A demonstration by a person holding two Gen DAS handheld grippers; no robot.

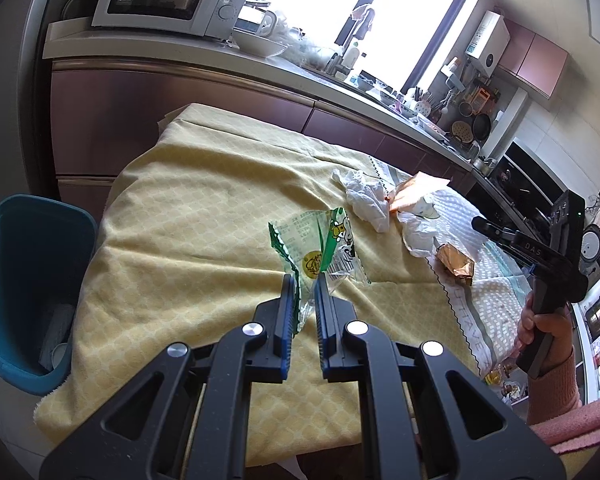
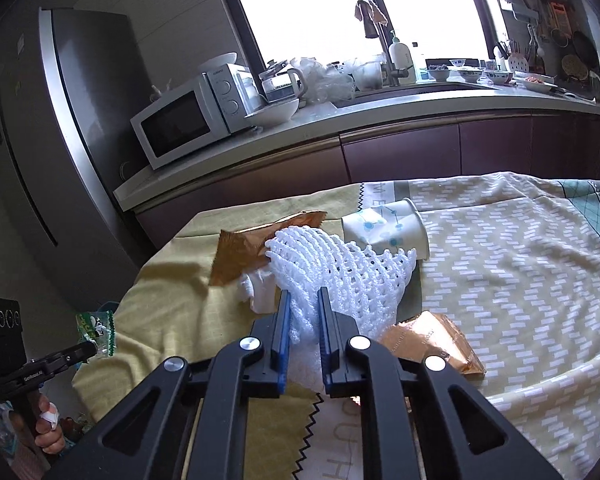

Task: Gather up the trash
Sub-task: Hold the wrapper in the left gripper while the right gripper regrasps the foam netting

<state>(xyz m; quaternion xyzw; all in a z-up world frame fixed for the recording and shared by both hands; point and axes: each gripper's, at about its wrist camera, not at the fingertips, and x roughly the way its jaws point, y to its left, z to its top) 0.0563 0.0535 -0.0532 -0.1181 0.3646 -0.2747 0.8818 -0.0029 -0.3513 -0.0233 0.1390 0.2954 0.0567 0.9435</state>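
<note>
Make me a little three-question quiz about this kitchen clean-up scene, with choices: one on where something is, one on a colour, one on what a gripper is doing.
1. Where does the paper cup lie?
A. On its side on the table cloth, behind the white foam net
B. Upright on the counter
C. Inside the bin

2. What colour is the bin beside the table?
A. Red
B. Blue-green
C. White

3. What is the left gripper doing?
A. Hanging open over nothing
B. Clamping a spoon
C. Pinching a green and clear wrapper

Answers: 1 A, the right wrist view shows the cup tipped over on the cloth just past the net. 2 B, the left wrist view shows a teal tub at the table's left edge. 3 C, the wrapper stands up from between its closed fingers.
</note>
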